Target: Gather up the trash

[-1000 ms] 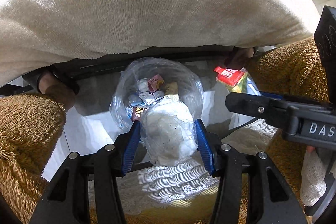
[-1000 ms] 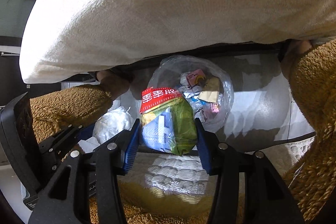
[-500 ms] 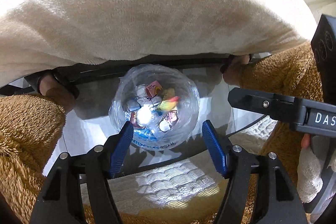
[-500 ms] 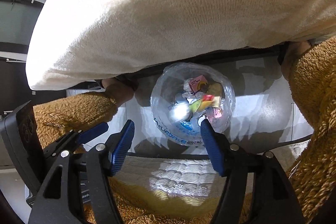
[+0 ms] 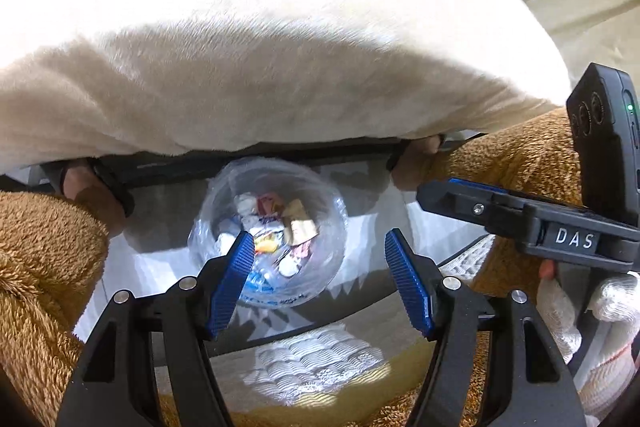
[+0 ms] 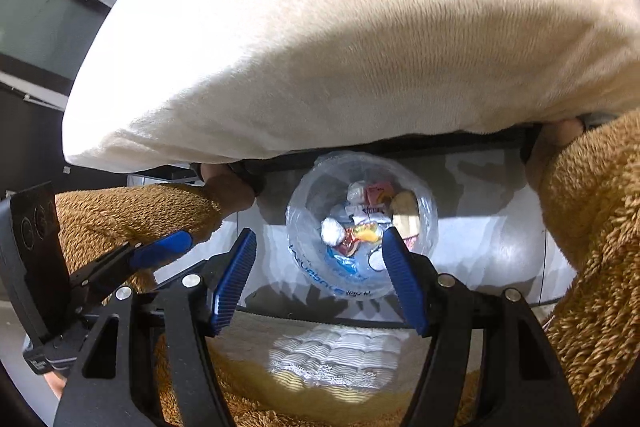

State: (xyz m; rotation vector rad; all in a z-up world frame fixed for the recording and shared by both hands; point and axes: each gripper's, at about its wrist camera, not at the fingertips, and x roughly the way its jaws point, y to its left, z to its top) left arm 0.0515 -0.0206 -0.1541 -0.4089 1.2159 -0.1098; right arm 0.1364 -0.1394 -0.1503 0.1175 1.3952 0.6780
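A round bin lined with a clear plastic bag (image 5: 288,301) (image 6: 340,287) stands on the pale floor below both grippers. Inside it lie crumpled white paper (image 6: 331,230), a red and yellow wrapper (image 5: 266,245) (image 6: 360,233) and other scraps. My left gripper (image 5: 318,238) hangs above the bin, open, with nothing between its blue pads. My right gripper (image 6: 319,233) is open and empty too, over the bin's left side. Each gripper shows from the side in the other's view: the right one (image 5: 440,189), the left one (image 6: 160,251).
A big cream plush cushion (image 5: 280,67) (image 6: 340,47) overhangs the bin from behind. Brown fuzzy sleeves (image 5: 40,247) (image 6: 592,227) flank the bin on both sides. A white gloved hand (image 5: 560,311) holds the right gripper. White knitted fabric (image 5: 316,367) lies just below the fingers.
Both grippers opened and let go: the left dropped a white crumpled wad, the right a green and red snack packet, both into the bin. Both grippers then rose.
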